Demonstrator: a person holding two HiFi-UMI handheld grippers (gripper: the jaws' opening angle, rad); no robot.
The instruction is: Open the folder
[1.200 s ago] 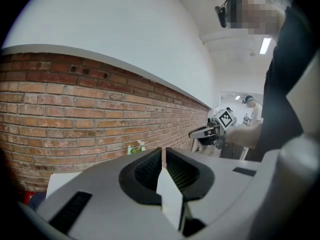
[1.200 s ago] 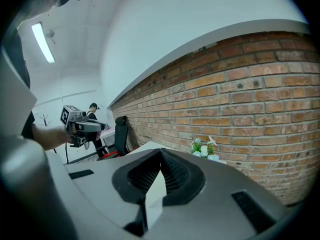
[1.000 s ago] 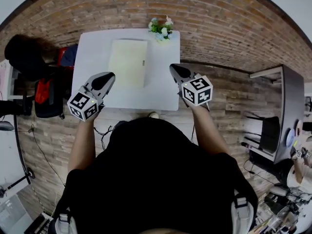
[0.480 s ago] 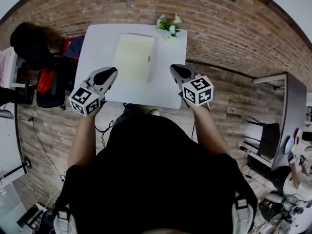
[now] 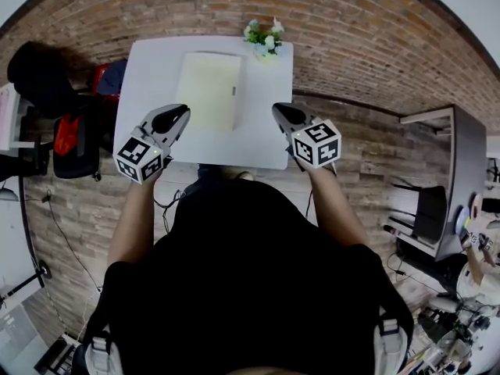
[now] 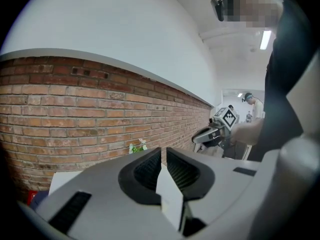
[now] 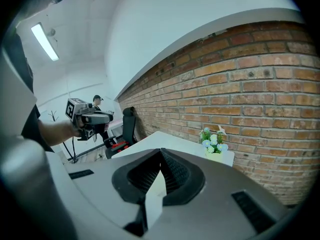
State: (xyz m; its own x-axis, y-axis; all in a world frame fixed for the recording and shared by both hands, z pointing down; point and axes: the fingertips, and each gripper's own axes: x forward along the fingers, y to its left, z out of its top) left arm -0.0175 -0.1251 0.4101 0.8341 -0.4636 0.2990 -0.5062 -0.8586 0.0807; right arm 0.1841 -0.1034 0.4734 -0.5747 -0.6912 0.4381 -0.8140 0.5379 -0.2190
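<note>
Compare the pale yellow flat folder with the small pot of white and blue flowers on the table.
The pale yellow folder lies flat and closed mid-table; the small pot of white and blue flowers stands upright at the far edge. The folder is much larger. Both sit on the white table, not touching each other.

Head view looks down; gripper views face the brick wall (image 6: 75, 114).
</note>
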